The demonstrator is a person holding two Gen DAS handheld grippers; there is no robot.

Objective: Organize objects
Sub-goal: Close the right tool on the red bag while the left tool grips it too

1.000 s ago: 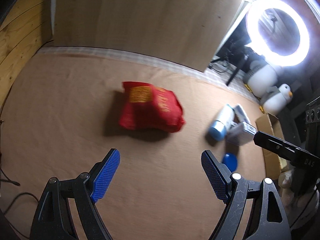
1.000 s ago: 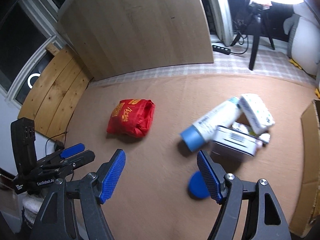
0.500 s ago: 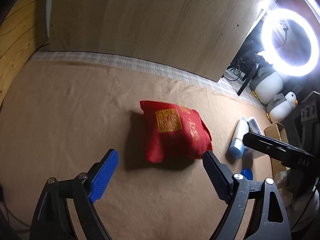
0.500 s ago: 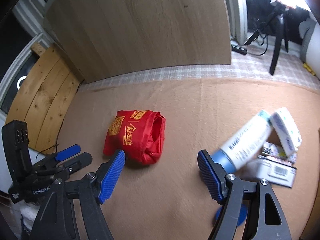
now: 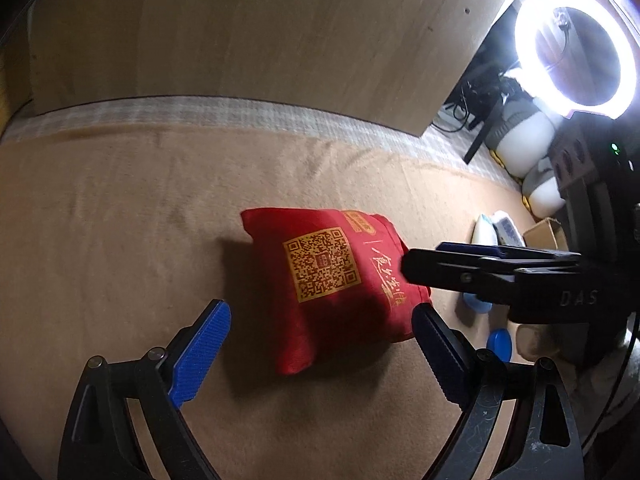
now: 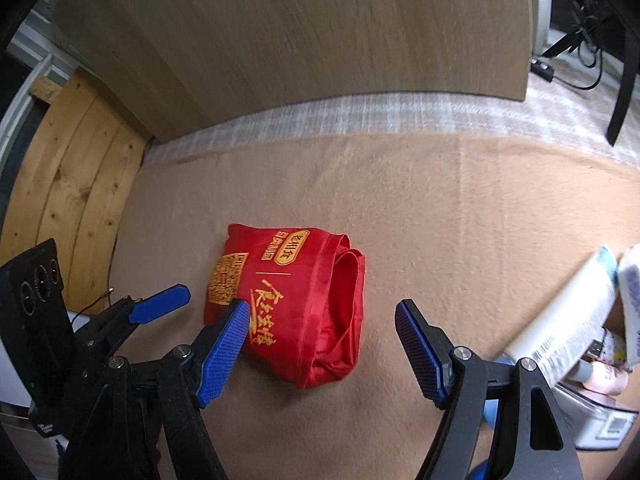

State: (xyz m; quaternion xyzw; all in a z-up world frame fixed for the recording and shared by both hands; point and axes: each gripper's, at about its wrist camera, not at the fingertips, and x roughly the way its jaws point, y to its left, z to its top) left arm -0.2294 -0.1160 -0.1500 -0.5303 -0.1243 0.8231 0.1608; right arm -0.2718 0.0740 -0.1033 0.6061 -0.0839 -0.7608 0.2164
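Red bag (image 5: 336,284) is seen lying on the brown cloth (image 5: 120,240), much closer than before. Left gripper (image 5: 320,356) and right gripper (image 6: 324,356) are held wide apart.

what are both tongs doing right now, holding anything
Left tongs: open, holding nothing, near the red bag.
Right tongs: open, holding nothing.

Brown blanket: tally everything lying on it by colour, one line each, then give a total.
Red: 1, the folded red cloth bag.
White: 2, the white tube with a blue cap and the white packet beside it.
Silver: 1, the metal tin.
Blue: 1, the blue round lid.
Total: 5 that can be made out; the pile at the right is partly hidden.
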